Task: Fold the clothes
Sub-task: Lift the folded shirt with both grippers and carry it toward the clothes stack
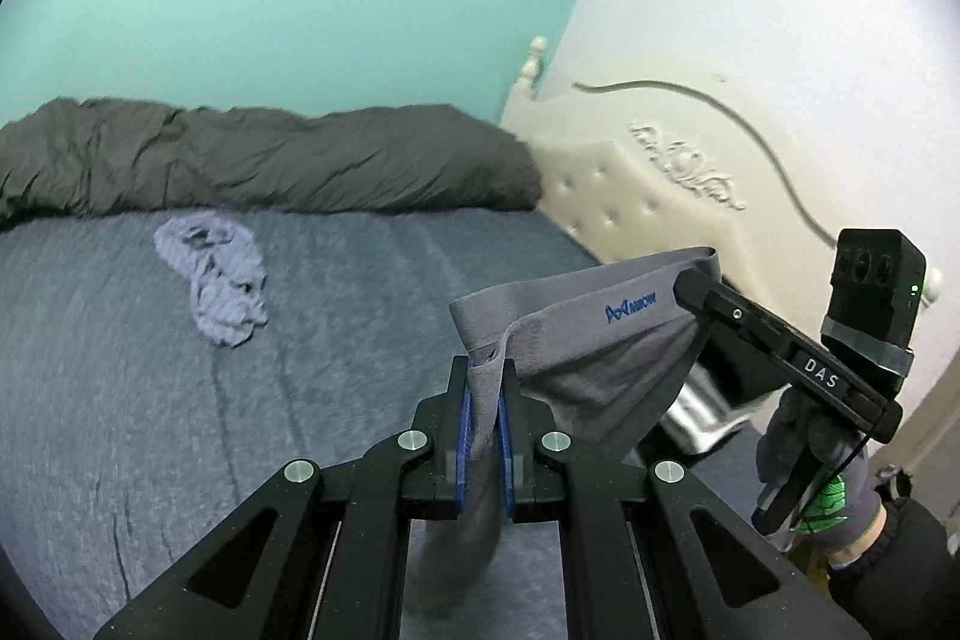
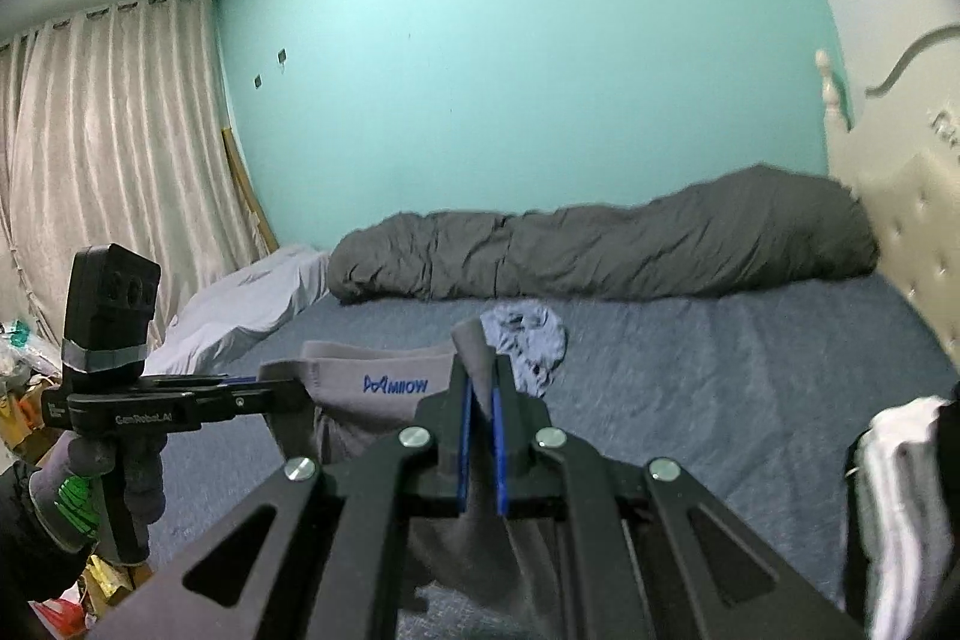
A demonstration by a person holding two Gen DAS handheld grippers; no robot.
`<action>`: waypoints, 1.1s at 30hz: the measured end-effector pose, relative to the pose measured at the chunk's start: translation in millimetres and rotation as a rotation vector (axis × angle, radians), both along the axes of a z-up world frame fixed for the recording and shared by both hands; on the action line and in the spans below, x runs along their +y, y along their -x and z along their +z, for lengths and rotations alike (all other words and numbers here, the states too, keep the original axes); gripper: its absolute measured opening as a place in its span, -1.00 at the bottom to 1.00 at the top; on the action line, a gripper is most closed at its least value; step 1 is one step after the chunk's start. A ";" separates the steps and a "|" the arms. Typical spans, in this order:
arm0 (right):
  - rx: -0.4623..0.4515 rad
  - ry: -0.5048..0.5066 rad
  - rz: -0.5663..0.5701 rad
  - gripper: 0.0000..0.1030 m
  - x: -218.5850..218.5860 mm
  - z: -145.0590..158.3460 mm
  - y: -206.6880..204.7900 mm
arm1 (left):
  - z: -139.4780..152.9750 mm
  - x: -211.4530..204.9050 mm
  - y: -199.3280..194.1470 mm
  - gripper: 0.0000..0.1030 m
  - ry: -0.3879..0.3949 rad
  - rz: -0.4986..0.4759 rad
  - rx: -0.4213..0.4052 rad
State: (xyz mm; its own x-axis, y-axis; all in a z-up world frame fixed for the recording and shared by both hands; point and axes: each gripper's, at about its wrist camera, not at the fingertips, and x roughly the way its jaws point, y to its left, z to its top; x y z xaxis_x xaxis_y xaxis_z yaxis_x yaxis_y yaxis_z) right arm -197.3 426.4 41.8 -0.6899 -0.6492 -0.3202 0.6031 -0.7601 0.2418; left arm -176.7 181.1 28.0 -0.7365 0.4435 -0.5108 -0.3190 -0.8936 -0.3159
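A pair of grey underwear (image 1: 576, 340) with a blue logo on its waistband hangs stretched between my two grippers above the blue bed (image 1: 150, 400). My left gripper (image 1: 485, 376) is shut on one end of the waistband. My right gripper (image 2: 480, 382) is shut on the other end (image 2: 474, 340). The right gripper shows in the left wrist view (image 1: 690, 283), and the left gripper in the right wrist view (image 2: 282, 394). The underwear also shows in the right wrist view (image 2: 384, 382). A crumpled blue-grey garment (image 1: 216, 280) lies on the bed farther off; the right wrist view shows it too (image 2: 534, 340).
A rolled dark grey duvet (image 1: 270, 160) lies along the teal wall. A cream tufted headboard (image 1: 648, 196) stands at the right. A white pillow (image 2: 240, 304) and curtains (image 2: 108, 148) are at the left. A white and black cloth (image 2: 900, 508) is at the right edge.
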 end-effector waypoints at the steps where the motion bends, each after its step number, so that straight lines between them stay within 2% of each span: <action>1: 0.010 0.000 -0.009 -0.90 6.3 7.1 -5.8 | 6.0 5.8 -3.2 -0.85 -0.002 -0.011 0.005; 13: 0.101 -0.014 -0.121 -0.90 92.2 71.7 -70.8 | 70.7 94.5 -39.3 -0.85 0.016 -0.135 0.078; 22: 0.117 -0.030 -0.227 -0.90 165.4 92.3 -105.0 | 93.3 165.8 -45.6 -0.85 0.009 -0.231 0.085; 33: 0.120 -0.061 -0.367 -0.90 257.3 105.6 -136.6 | 111.5 274.2 -51.5 -0.85 0.020 -0.359 0.087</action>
State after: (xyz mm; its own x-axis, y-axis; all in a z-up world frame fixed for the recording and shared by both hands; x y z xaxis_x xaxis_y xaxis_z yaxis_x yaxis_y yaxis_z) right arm -60.7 683.7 147.3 -0.9077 -0.3345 -0.2535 0.3095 -0.9414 0.1340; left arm -125.2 455.3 139.5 -0.5765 0.6724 -0.4643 -0.6385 -0.7252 -0.2576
